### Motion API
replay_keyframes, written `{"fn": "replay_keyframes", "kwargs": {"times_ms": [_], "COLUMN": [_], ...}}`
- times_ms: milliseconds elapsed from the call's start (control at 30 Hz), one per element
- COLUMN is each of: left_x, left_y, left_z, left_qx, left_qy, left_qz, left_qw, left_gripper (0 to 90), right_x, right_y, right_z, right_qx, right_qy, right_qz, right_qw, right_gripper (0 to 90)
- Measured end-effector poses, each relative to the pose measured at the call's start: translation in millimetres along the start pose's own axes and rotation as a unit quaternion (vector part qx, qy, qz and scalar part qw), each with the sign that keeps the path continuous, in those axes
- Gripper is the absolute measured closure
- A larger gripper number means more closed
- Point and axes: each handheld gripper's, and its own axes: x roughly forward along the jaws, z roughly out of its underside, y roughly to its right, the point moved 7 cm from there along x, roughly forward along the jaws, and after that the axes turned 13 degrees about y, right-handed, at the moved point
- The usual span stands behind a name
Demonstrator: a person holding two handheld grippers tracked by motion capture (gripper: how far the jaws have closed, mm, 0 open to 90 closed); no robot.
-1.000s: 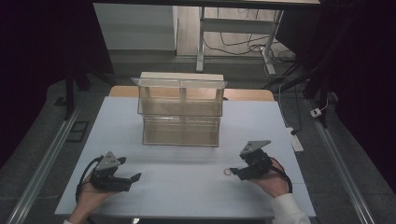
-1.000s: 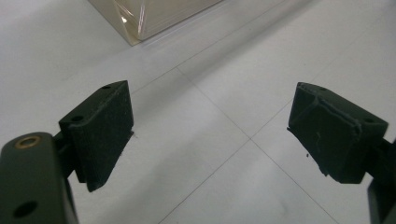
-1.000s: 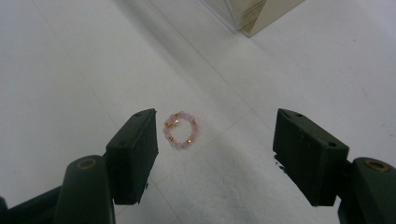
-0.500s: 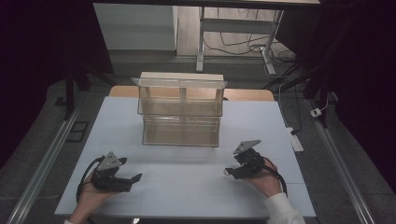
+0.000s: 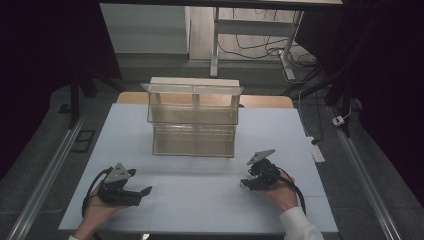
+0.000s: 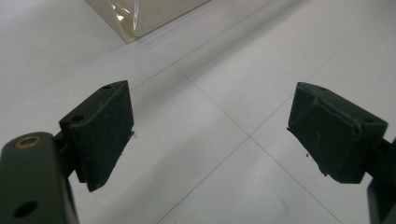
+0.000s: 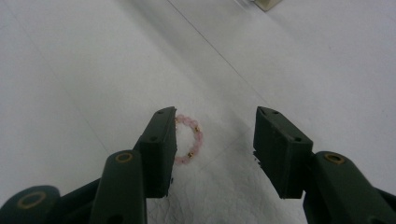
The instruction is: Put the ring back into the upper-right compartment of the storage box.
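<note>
A small pink bead bracelet (image 7: 192, 138) with a few gold beads lies flat on the white table (image 7: 70, 84). My right gripper (image 7: 214, 113) points down at it with the bracelet between its jaws. The ring lies against the left pad (image 7: 161, 149), and a wide gap separates it from the right pad (image 7: 280, 149). These jaws have just been closing and stand half apart. In the high view my right gripper (image 5: 248, 182) is low at the table's front right. My left gripper (image 5: 141, 193) rests at the front left, and its jaws (image 6: 210, 95) stand wide open over bare table.
A clear two-tier plastic box (image 5: 194, 120) stands at the table's middle back, its corner also showing in the left gripper view (image 6: 140, 14). Beyond the table edge (image 5: 320, 165) lie floor, cables and desk legs (image 5: 215, 45).
My right gripper has sunk toward the table and shifted slightly left, and its jaws have narrowed. The left gripper has stayed where it was.
</note>
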Motion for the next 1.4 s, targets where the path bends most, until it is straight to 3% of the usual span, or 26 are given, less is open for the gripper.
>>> {"fn": "replay_keyframes", "kwargs": {"times_ms": [533,867,1400], "left_x": [0.2,-0.1,-1.2], "left_y": [0.1,0.0,-1.0], "left_z": [0.5,0.6,0.6], "left_qx": [0.003,0.003,0.002], "left_qy": [-0.002,-0.002,-0.001], "left_qz": [-0.001,-0.002,-0.002], "left_qw": [1.0000,1.0000,1.0000], "left_gripper": [14.3,14.3,14.4], "right_x": [5.9,6.0,1.9], "right_y": [-1.1,-5.7,-5.6], "right_z": [4.1,3.9,1.4], "right_qx": [0.006,0.003,-0.002], "right_qy": [-0.016,-0.021,-0.008], "right_qz": [0.004,0.010,0.011], "right_qw": [0.9998,0.9997,0.9999], "right_gripper": [61.9,85.2,86.8]}}
